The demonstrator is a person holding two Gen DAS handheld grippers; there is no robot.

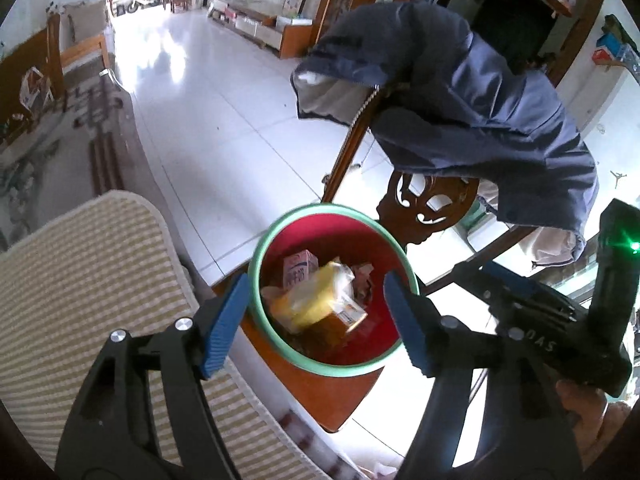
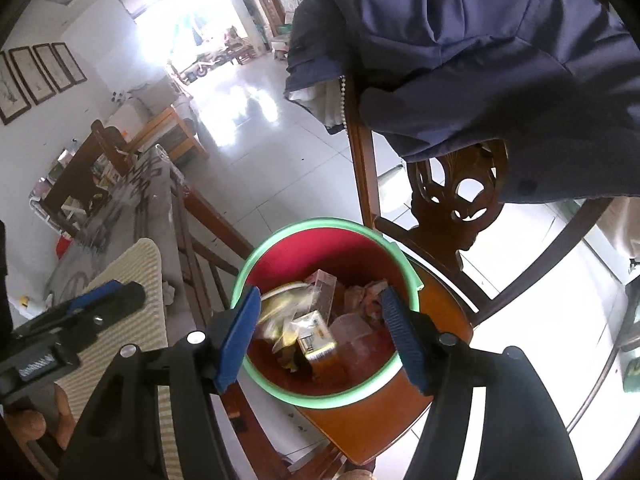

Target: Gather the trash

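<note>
White tiled floor (image 1: 208, 128) behind; my left gripper (image 1: 316, 320) and right gripper (image 2: 320, 336) hang spread and empty over the red bin (image 2: 276, 384). Only the right view shows framed pictures (image 2: 40, 76).

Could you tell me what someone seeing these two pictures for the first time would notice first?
Most likely the red bin with a green rim, standing on a wooden chair seat and already holding cartons and crumpled wrappers. Next, the dark blue jacket draped over the carved chair back behind it. Both blue-padded tools, the left hand-held gripper and the right hand-held gripper, hang open above the bin, empty.
</note>
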